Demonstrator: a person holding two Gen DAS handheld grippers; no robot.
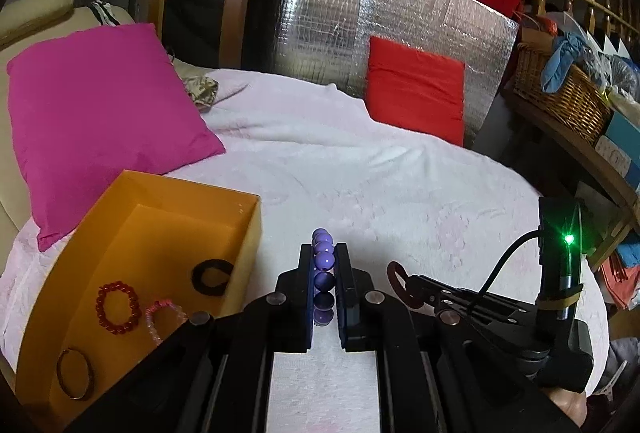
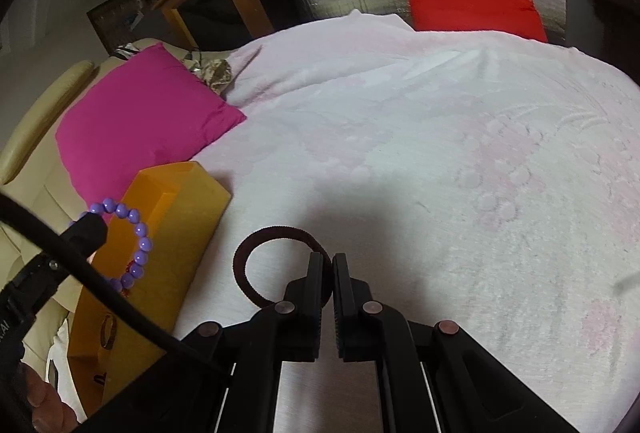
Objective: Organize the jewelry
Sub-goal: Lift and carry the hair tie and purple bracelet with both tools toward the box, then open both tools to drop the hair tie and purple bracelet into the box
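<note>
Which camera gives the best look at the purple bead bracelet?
The right wrist view: the purple bead bracelet shows there as an open loop. The left wrist view sees it edge-on, a bead row pinched in the left tool.

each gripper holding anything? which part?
Left gripper: purple bead bracelet, pinched across its beads. Right gripper: dark maroon band, clamped at one side of the loop.

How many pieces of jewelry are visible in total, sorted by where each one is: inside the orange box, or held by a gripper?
Inside the orange box: 4 (red beaded bracelet, pink bracelet, black band, brown bangle)
Held by the left gripper: 1 (purple beaded bracelet)
Held by the right gripper: 1 (dark maroon band)
Total: 6
</note>
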